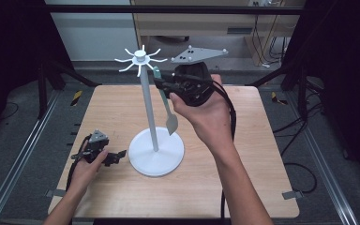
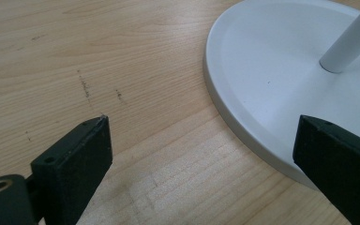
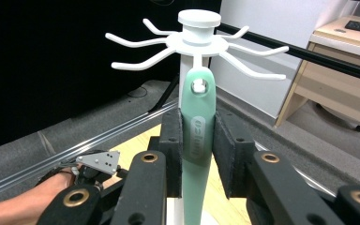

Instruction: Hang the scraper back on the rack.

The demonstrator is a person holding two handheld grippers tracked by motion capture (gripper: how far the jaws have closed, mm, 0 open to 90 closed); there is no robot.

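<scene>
A white utensil stand (image 1: 149, 108) rises from a round base (image 1: 156, 152) at the table's middle, with a crown of hooks (image 1: 141, 58) on top. My right gripper (image 1: 161, 82) is raised beside the crown and shut on the handle of a green spatula (image 1: 171, 123), which hangs blade down beside the pole. In the right gripper view the right gripper (image 3: 198, 140) has both pads pressed on the spatula (image 3: 196, 108), whose handle hole sits at one hook of the crown (image 3: 197, 40). My left gripper (image 1: 119, 157) rests on the table left of the base, open and empty (image 2: 201, 136).
The wooden table (image 1: 122, 108) carries the stand's base (image 2: 272, 61) and pole (image 2: 351, 42). Metal rails (image 1: 23, 154) run along both sides of the table. A desk (image 1: 192, 23) and cables lie beyond the far edge.
</scene>
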